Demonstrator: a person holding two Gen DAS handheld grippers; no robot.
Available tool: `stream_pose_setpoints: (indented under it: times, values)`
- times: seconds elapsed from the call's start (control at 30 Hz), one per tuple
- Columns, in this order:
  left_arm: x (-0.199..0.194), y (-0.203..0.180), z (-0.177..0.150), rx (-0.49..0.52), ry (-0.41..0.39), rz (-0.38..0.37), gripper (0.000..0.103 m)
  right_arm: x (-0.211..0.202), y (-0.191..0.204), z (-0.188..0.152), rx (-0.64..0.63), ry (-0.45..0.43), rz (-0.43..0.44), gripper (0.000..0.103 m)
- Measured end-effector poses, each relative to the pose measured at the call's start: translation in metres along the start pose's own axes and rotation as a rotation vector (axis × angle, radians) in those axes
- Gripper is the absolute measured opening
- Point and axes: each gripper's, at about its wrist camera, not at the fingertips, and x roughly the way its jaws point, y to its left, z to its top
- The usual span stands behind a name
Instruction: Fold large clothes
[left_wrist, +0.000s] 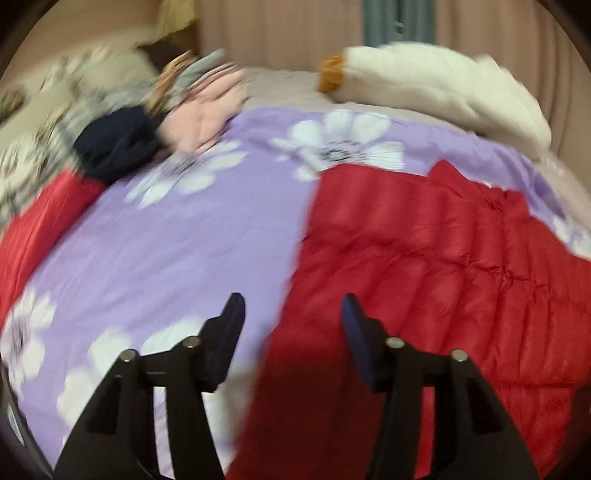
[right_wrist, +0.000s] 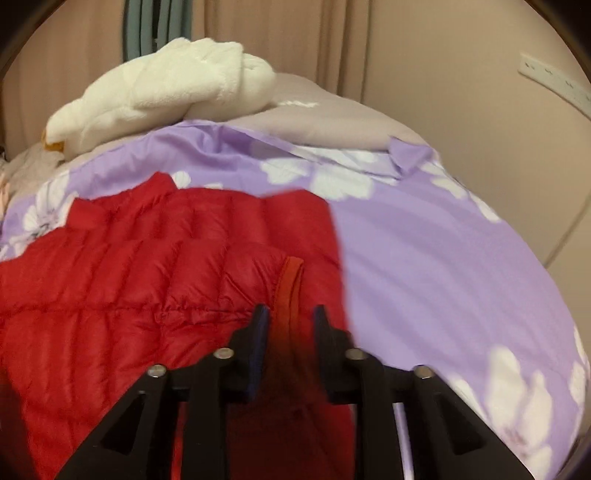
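Note:
A red quilted down jacket (left_wrist: 443, 266) lies spread on a purple bed sheet with white flowers (left_wrist: 177, 236). My left gripper (left_wrist: 292, 306) hovers over the jacket's left edge, its jaws wide apart with nothing between them. In the right wrist view the same jacket (right_wrist: 129, 280) fills the lower left, with an orange-red trim strip (right_wrist: 291, 280) near its right edge. My right gripper (right_wrist: 290, 314) stands partly open just above that strip. Red cloth shows in the gap, but the pads do not press on it. The picture is blurred.
A pile of clothes, pink (left_wrist: 207, 118), dark blue (left_wrist: 118, 144) and grey patterned, sits at the back left of the bed. A white plush toy (right_wrist: 166, 88) lies on a grey blanket (right_wrist: 325, 122) at the back. More red cloth (left_wrist: 37, 221) shows at the left. Curtains and a wall stand behind.

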Motion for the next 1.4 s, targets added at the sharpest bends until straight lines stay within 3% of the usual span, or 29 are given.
stream_pose_setpoints:
  times: [0.07, 0.13, 0.23, 0.43, 0.57, 0.73, 0.8, 0.87, 0.97, 1.0, 1.1, 1.17, 1.23, 1.4]
  values:
    - [-0.018, 0.030, -0.016, -0.072, 0.025, -0.042, 0.055, -0.027, -0.020, -0.022, 0.037, 0.005, 0.025, 0.057]
    - [-0.038, 0.060, -0.040, -0.147, 0.045, -0.098, 0.056, -0.053, -0.039, -0.047, 0.077, -0.017, 0.020, 0.060]
    - [-0.062, 0.084, -0.076, -0.192, 0.059, -0.122, 0.063, -0.073, -0.057, -0.079, 0.107, 0.004, -0.004, 0.072]
    - [-0.078, 0.095, -0.150, -0.181, 0.161, -0.132, 0.063, -0.097, -0.088, -0.139, 0.239, 0.085, 0.063, 0.073]
    - [-0.095, 0.096, -0.177, -0.222, 0.146, -0.196, 0.068, -0.101, -0.091, -0.162, 0.281, 0.124, 0.116, 0.073]
    - [-0.111, 0.077, -0.193, -0.257, 0.197, -0.395, 0.077, -0.109, -0.079, -0.178, 0.277, 0.128, 0.135, 0.073]
    - [-0.112, 0.071, -0.196, -0.271, 0.186, -0.402, 0.078, -0.113, -0.075, -0.181, 0.284, 0.142, 0.166, 0.073]
    - [-0.112, 0.060, -0.197, -0.245, 0.195, -0.418, 0.076, -0.116, -0.069, -0.183, 0.283, 0.154, 0.218, 0.073]
    - [-0.108, 0.051, -0.195, -0.227, 0.184, -0.387, 0.062, -0.112, -0.064, -0.185, 0.290, 0.169, 0.240, 0.073]
    - [-0.107, 0.052, -0.195, -0.239, 0.181, -0.377, 0.053, -0.112, -0.064, -0.188, 0.287, 0.160, 0.230, 0.071]
    - [-0.103, 0.059, -0.190, -0.282, 0.173, -0.352, 0.033, -0.113, -0.060, -0.191, 0.250, 0.113, 0.202, 0.035]
    - [-0.104, 0.057, -0.186, -0.269, 0.171, -0.337, 0.027, -0.115, -0.060, -0.191, 0.261, 0.094, 0.228, 0.022]
    - [-0.108, 0.052, -0.182, -0.226, 0.143, -0.309, 0.023, -0.120, -0.060, -0.187, 0.264, 0.070, 0.236, 0.016]
    - [-0.133, 0.042, -0.165, -0.125, 0.019, -0.280, 0.019, -0.138, -0.061, -0.169, 0.252, 0.004, 0.250, 0.014]
